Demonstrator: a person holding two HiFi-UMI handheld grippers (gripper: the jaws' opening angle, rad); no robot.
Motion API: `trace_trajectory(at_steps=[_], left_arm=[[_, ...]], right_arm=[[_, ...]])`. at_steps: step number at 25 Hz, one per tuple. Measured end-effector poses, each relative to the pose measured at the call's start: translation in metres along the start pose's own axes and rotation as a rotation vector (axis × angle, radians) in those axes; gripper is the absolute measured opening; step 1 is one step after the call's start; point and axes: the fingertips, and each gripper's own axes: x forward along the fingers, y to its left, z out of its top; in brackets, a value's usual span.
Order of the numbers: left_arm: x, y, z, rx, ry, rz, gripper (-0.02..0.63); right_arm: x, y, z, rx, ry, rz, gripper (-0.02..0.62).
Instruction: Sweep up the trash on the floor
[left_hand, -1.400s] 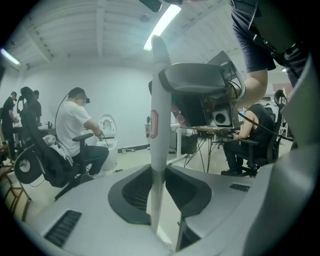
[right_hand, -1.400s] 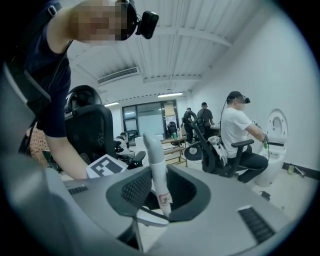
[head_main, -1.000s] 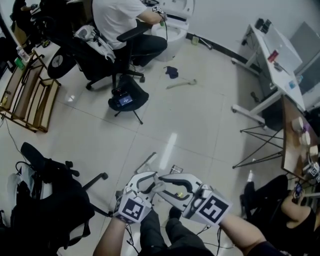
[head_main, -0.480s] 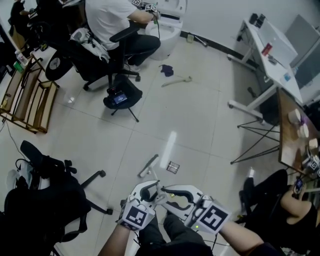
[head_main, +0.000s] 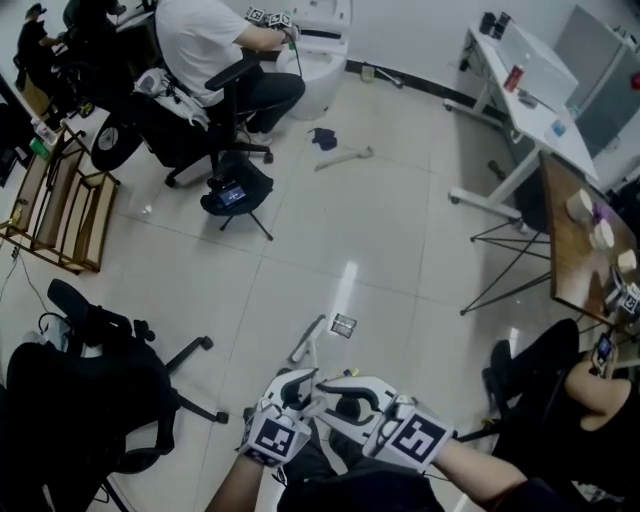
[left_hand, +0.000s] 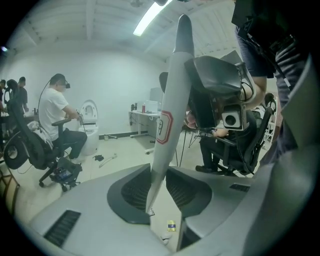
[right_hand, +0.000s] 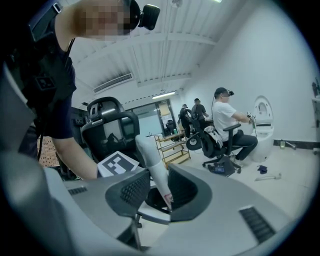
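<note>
A small square wrapper (head_main: 344, 325) lies on the pale tiled floor, and more bits of trash (left_hand: 171, 226) show below the left jaws. My left gripper (head_main: 290, 385) (left_hand: 159, 192) is shut on a long white handle (left_hand: 170, 100) with a red-edged label. Beside it, my right gripper (head_main: 345, 388) (right_hand: 157, 187) is shut on a white handle (right_hand: 152, 165); its jaws have just been opening a little. Whether both hold the same handle I cannot tell. A grey-white bar (head_main: 308, 340) at the tool's floor end lies just left of the wrapper.
Black office chairs (head_main: 100, 400) stand close on the left. A person in white (head_main: 200, 40) sits at the far side, with a small tripod device (head_main: 232, 195) nearby. A dark rag (head_main: 322, 138) and a stick (head_main: 345, 157) lie farther off. A seated person (head_main: 590, 390) and tables (head_main: 520, 80) line the right.
Both grippers have slid toward the bottom edge of the head view. The grey-white bar on the floor has come closer to the wrapper. Both grips look the same.
</note>
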Motion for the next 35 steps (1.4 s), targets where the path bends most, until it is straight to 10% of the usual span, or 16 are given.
trace_trajectory(at_steps=[11, 22, 35], left_arm=[[-0.009, -0.049, -0.008, -0.01, 0.041, 0.065, 0.091], [-0.017, 0.0, 0.015, 0.064, 0.023, 0.095, 0.086], [-0.056, 0.033, 0.092, 0.221, -0.052, -0.07, 0.086]], right_arm=[[-0.031, 0.034, -0.018, -0.001, 0.003, 0.026, 0.127], [0.003, 0.009, 0.018, -0.125, -0.034, -0.091, 0.116], [0.008, 0.004, 0.109, -0.163, -0.074, -0.308, 0.104]])
